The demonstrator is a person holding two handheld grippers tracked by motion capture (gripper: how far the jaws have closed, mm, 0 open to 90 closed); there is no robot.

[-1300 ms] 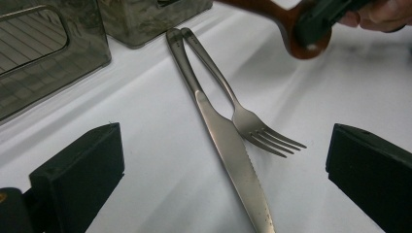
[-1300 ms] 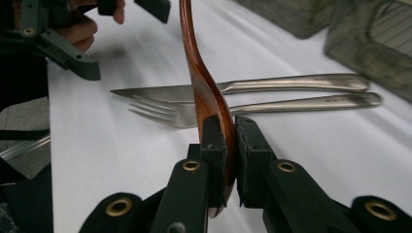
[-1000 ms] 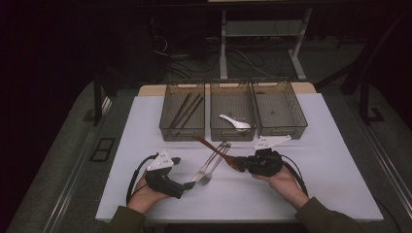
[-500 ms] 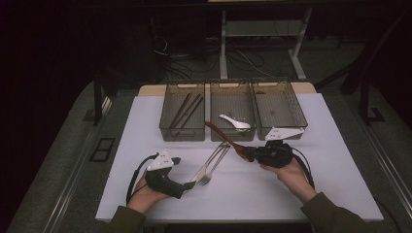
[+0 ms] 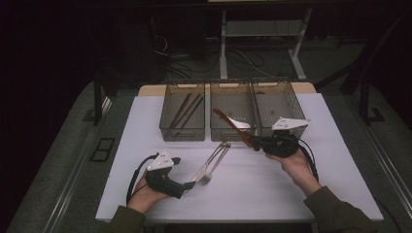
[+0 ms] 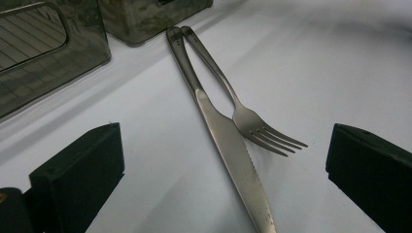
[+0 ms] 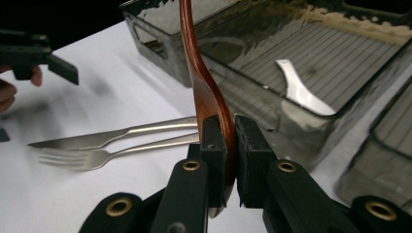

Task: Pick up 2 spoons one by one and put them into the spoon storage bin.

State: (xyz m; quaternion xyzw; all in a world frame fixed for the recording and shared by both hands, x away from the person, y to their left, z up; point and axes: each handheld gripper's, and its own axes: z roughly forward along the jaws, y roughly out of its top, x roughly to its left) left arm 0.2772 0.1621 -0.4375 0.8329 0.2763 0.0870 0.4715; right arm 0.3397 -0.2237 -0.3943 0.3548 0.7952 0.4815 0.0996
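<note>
While the right claw [image 7: 228,141] pinches the wooden spoon [image 5: 233,127] over the middle bin [image 5: 232,130] near the table's far edge, the left claw [image 5: 188,185] rests spread by the fork [image 6: 252,121]. Next: lower and release, I'd guess.

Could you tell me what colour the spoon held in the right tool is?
Reddish-brown, like polished wood; the spoon shows best in the right gripper view.

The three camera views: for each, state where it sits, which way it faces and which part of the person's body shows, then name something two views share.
High view: above the table, facing forward and down; both forearms, left gripper, right gripper.
Left gripper view: on that gripper, along open jaws at knife and fork.
Right gripper view: along jaws clamping a wooden spoon toward the trays; fingers.
Shared: knife and fork.
</note>
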